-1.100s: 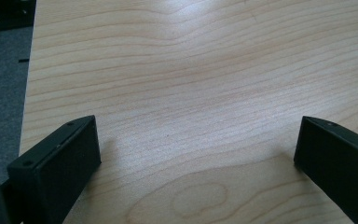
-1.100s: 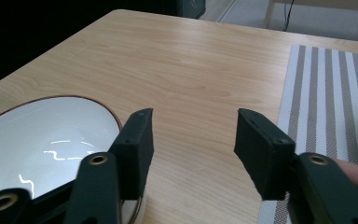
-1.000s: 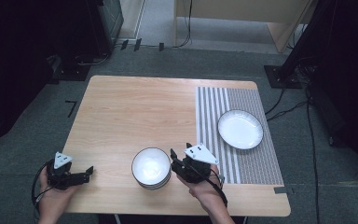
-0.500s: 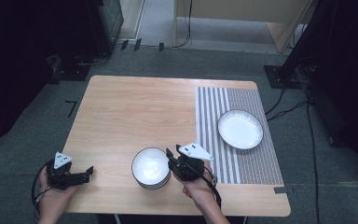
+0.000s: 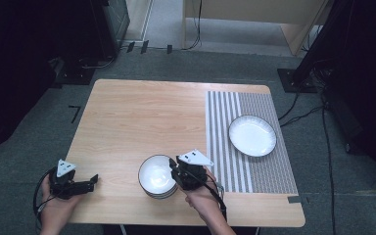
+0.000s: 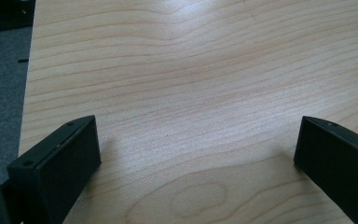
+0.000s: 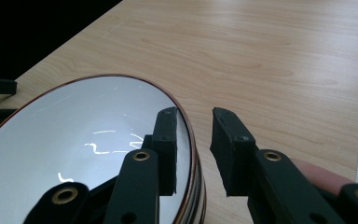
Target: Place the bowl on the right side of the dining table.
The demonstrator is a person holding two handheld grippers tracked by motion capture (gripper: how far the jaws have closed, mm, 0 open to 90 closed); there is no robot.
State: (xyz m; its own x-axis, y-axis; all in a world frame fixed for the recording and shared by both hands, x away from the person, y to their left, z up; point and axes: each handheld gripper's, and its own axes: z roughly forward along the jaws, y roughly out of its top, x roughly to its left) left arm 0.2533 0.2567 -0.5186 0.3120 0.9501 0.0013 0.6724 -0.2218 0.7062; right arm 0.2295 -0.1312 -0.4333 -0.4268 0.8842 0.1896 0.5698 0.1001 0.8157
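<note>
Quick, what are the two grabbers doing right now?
Left gripper: open, empty.
Right gripper: jaws just closing astride the bowl rim, not yet gripping.

Brightness: the pale wooden table (image 5: 142, 117) is evenly lit from above; the room around it falls into near black.
Glare: thin white squiggles of reflected light sit on the glossy white bowl with a dark rim (image 7: 74, 140).
Shadows: soft, short shadows lie on the wood beside the left gripper (image 6: 198, 158) jaws.
Sharpness: the high view is slightly soft and grainy; wood grain is crisp in the left gripper view.
Focus: the right gripper (image 7: 193, 149) looks a little soft up close.
</note>
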